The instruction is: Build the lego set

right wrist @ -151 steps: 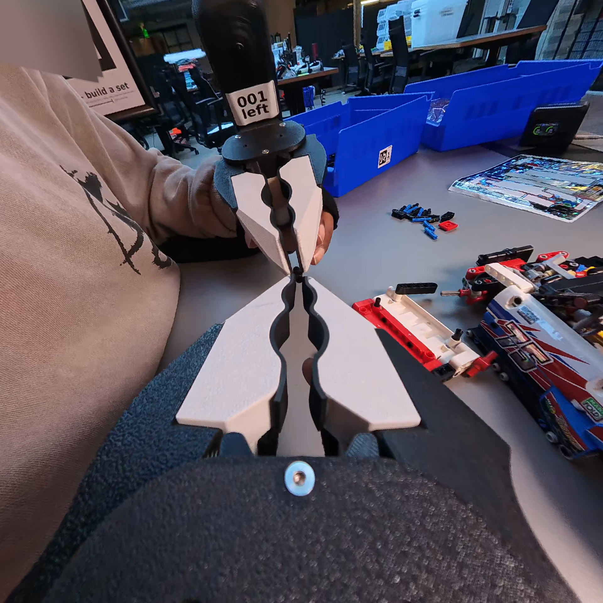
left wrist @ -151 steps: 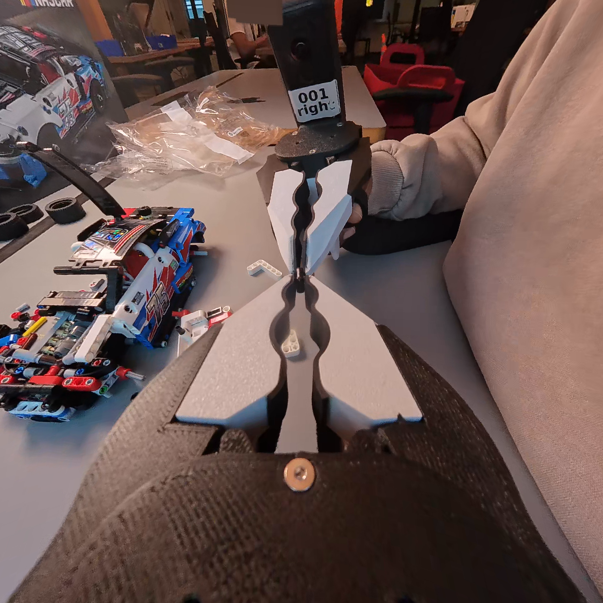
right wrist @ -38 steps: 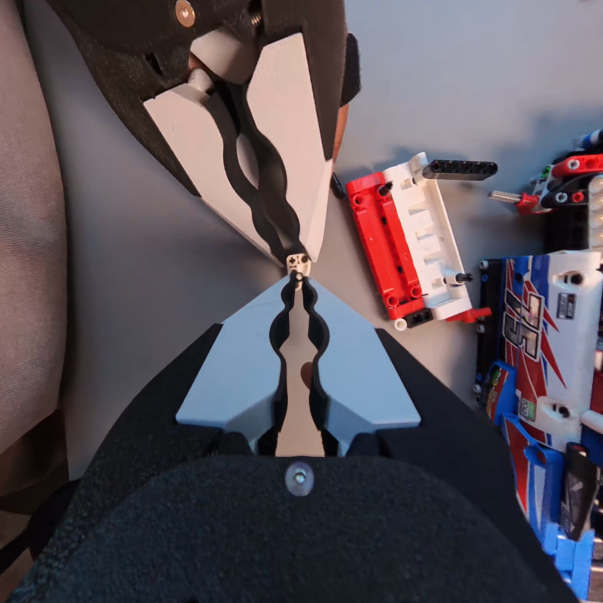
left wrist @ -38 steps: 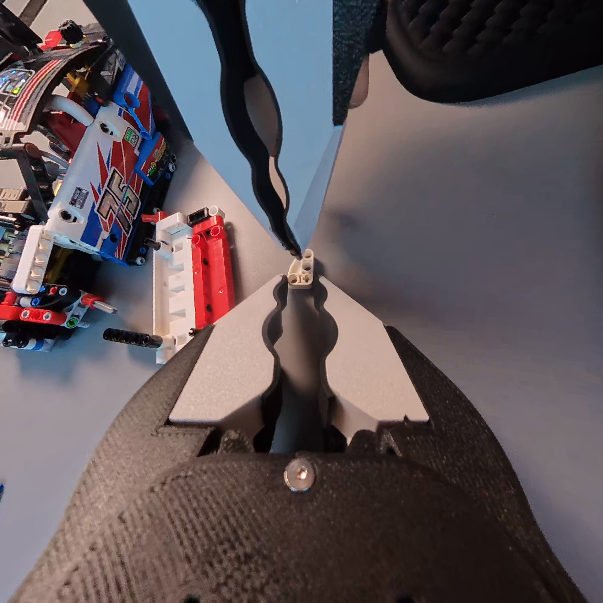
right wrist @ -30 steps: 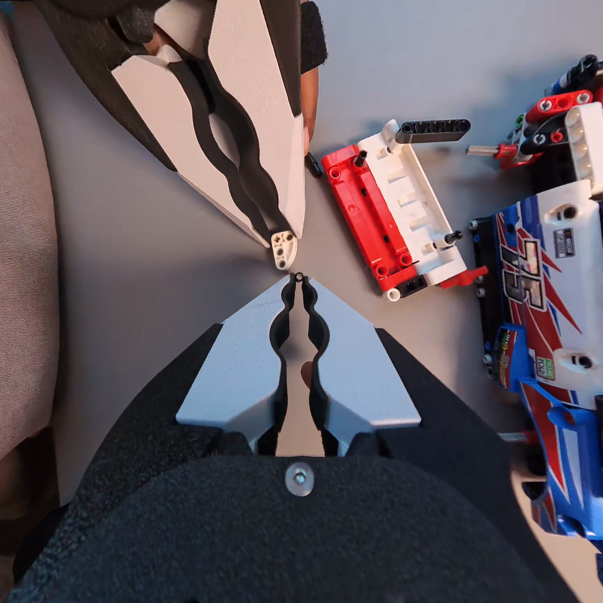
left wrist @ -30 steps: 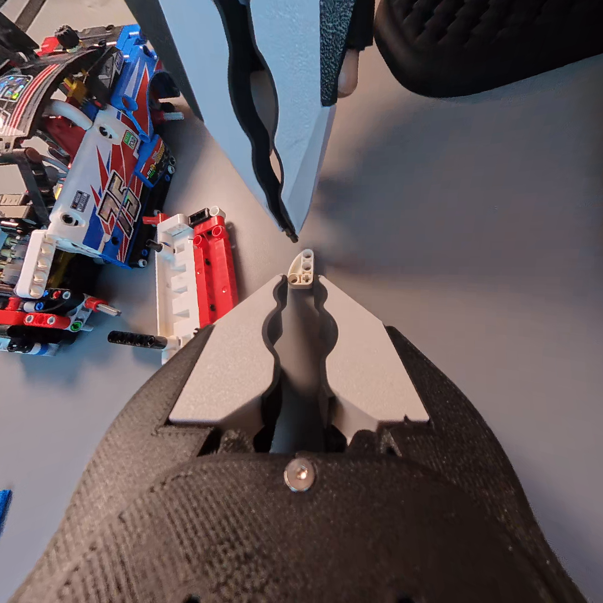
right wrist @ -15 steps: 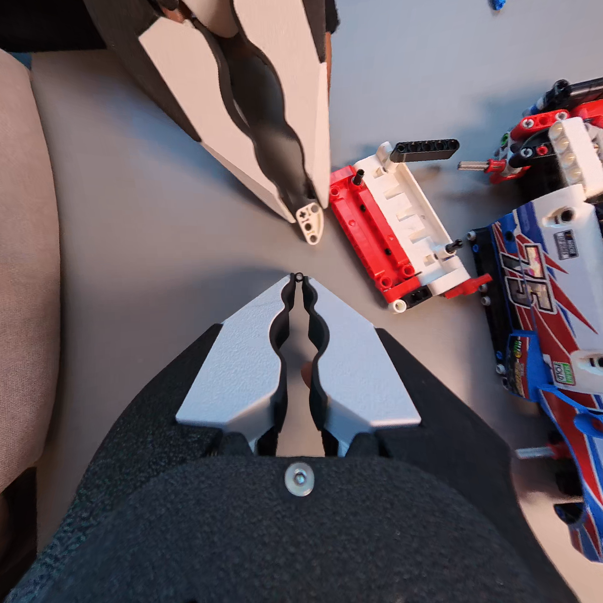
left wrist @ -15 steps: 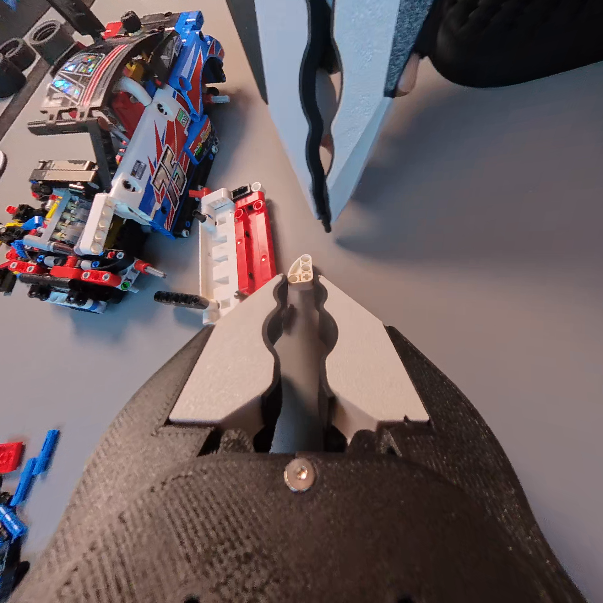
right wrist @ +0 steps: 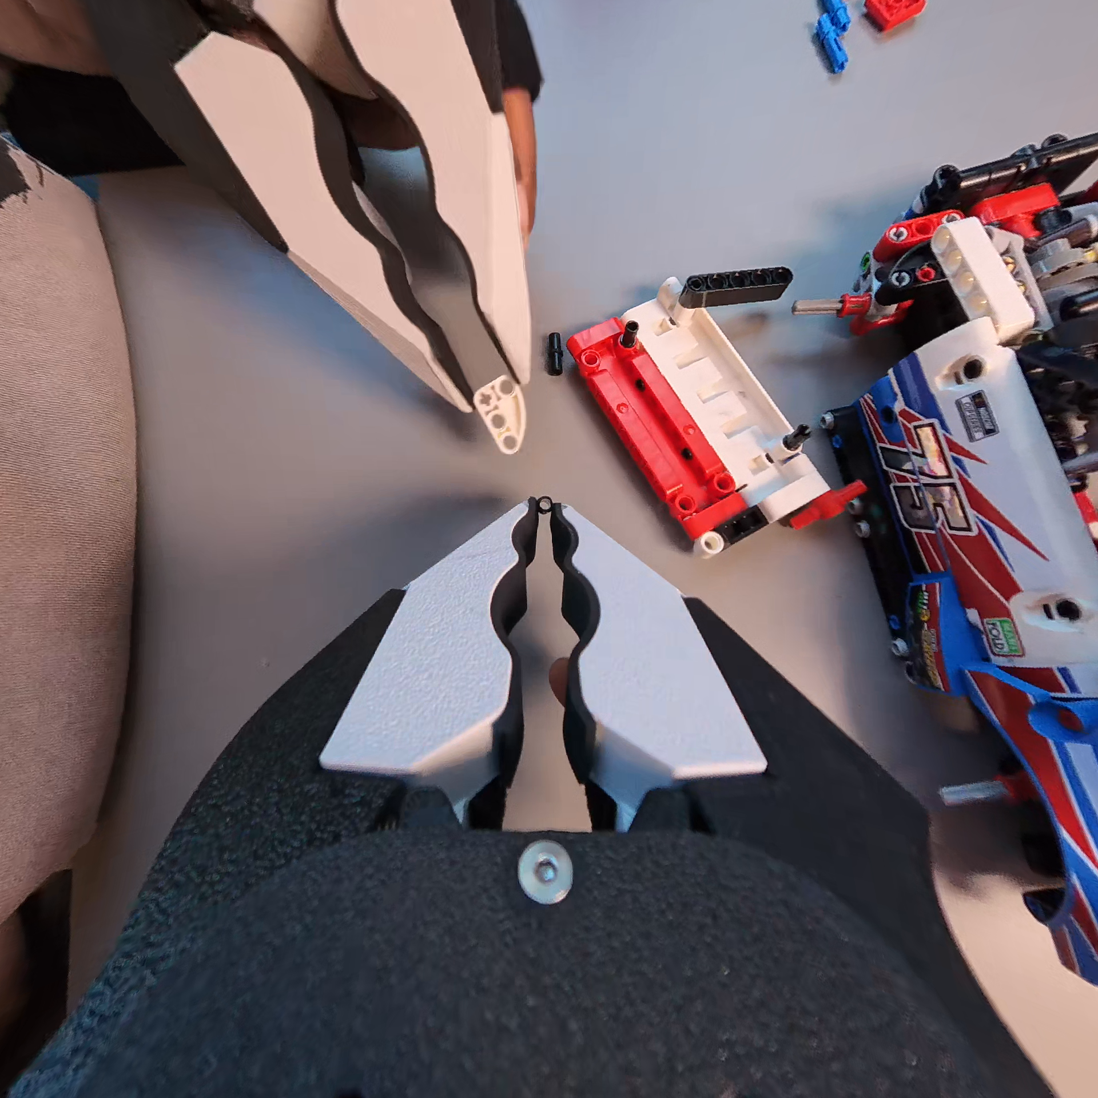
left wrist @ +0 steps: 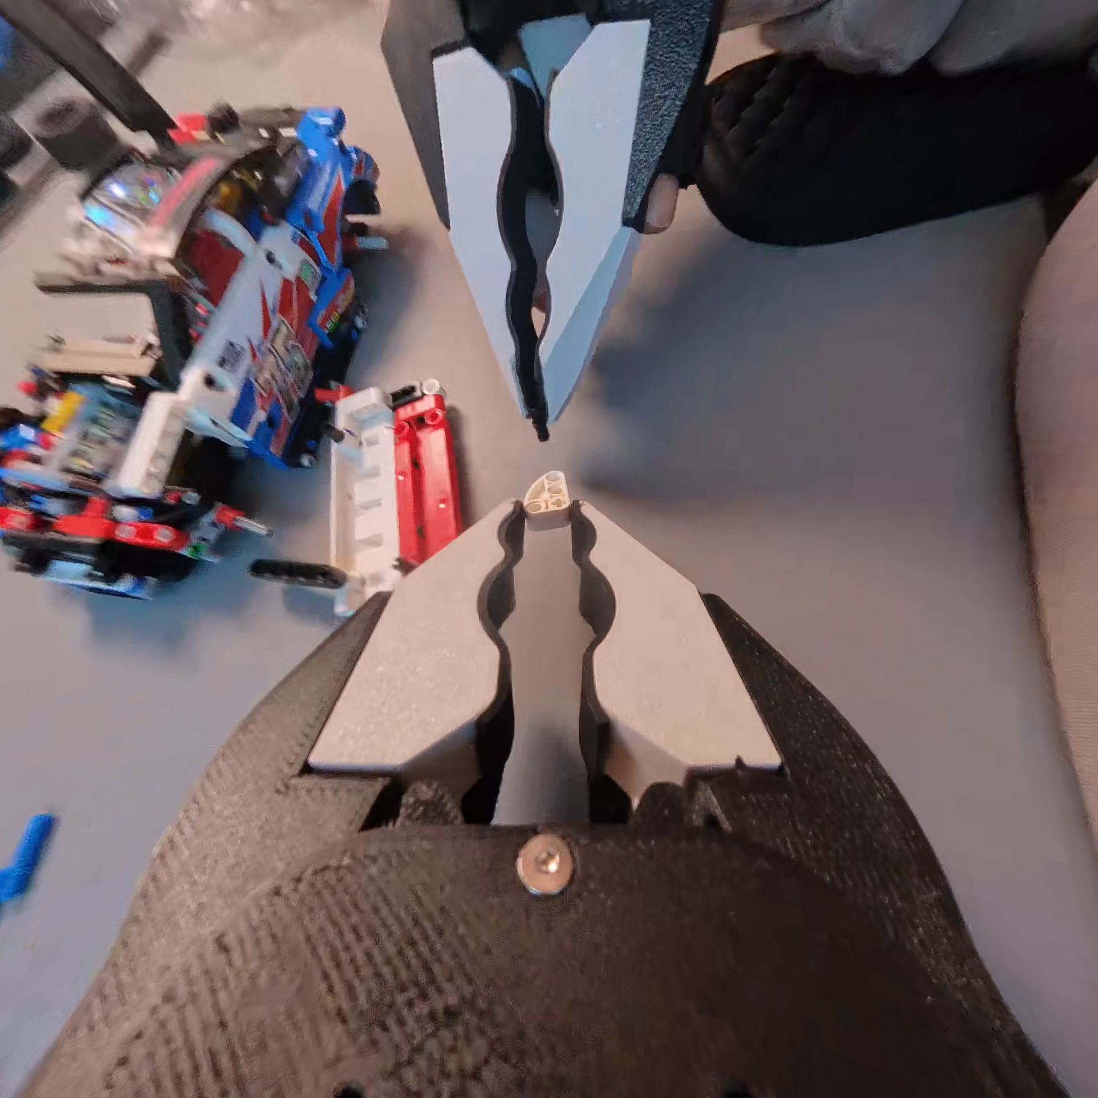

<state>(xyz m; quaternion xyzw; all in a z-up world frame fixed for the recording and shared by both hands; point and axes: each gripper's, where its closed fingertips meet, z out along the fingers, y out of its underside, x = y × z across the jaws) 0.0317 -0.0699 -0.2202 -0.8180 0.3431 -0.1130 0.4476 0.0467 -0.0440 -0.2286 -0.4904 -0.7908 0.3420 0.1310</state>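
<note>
Since half a second ago the 2 claws have drawn farther apart, and both views now look more steeply down on the counter (right wrist: pixel 683 148).

The left claw (left wrist: pixel 548 505) is clamped on a small white curved liftarm (left wrist: pixel 548 499), gripped by one end only, its holes facing out. The right claw (right wrist: pixel 542 505) is pressed together on a tiny black pin (right wrist: pixel 542 504), seen end-on and barely proud of the tips.

Both grips look slight. I judge that the pin could twist or pop free if it meets a hole off-axis, and that the liftarm could pivot in its grip under the push, since only its end is clamped. A dropped pin would be hard to pick off the grey counter.

In the left wrist view, left to right: loose blue pieces (left wrist: pixel 27 855), the blue, red and white race car (left wrist: pixel 226 333), the red and white panel sub-assembly (left wrist: pixel 404 481) just beside the left claw, then the person's beige sleeve (left wrist: pixel 1063 475). A spare black pin (right wrist: pixel 555 354) lies at the panel's end. Nothing stands between the 2 claws.
</note>
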